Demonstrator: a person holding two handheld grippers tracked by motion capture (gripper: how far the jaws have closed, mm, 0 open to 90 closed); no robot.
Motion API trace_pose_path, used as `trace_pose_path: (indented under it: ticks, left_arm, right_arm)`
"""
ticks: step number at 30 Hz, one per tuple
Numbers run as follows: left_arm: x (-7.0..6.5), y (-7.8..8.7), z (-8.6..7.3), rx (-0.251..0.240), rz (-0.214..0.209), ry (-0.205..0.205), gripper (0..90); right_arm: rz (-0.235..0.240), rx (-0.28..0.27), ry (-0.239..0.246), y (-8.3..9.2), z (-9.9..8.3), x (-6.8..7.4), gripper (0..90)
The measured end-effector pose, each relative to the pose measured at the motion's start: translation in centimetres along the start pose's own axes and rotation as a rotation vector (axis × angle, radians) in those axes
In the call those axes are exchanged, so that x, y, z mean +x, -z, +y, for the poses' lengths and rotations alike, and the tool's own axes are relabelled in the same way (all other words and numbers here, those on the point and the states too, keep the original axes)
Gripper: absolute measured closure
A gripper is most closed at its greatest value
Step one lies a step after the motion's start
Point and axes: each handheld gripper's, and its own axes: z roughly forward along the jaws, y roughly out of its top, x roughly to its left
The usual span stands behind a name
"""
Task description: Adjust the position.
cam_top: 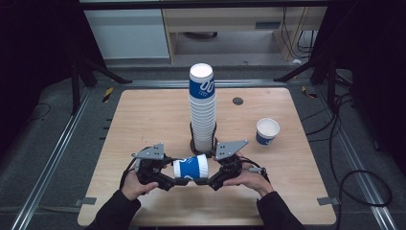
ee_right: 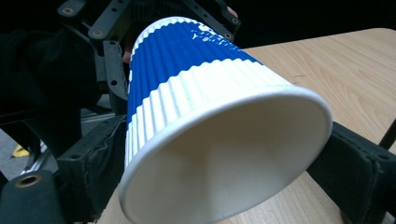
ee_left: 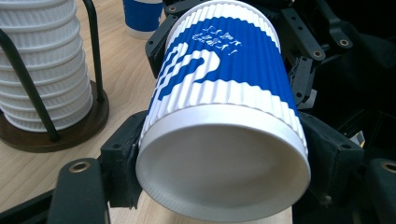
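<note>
A blue-and-white ribbed paper cup (cam_top: 190,168) lies on its side near the table's (cam_top: 143,115) front edge, long axis left to right: base toward nine o'clock, open mouth toward three. The left gripper (cam_top: 173,181) clasps the base end; the right gripper (cam_top: 207,180) has its jaws round the mouth end. At twelve o'clock stands a tall cup stack (cam_top: 202,108).

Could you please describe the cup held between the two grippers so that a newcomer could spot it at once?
Start at the tall cup stack mid-table and look just in front of it. There a blue-and-white ribbed cup lies sideways, unlike the upright lone cup farther right.
</note>
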Motion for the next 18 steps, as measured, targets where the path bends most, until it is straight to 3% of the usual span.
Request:
trace_pose_path:
  ticks: [18]
  left_arm:
    - [0.14,1.01,0.28,-0.009,0.044,-0.008,19.5]
  right_arm:
    - [-0.01,0.002,0.006,0.95,0.39,0.07,16.6]
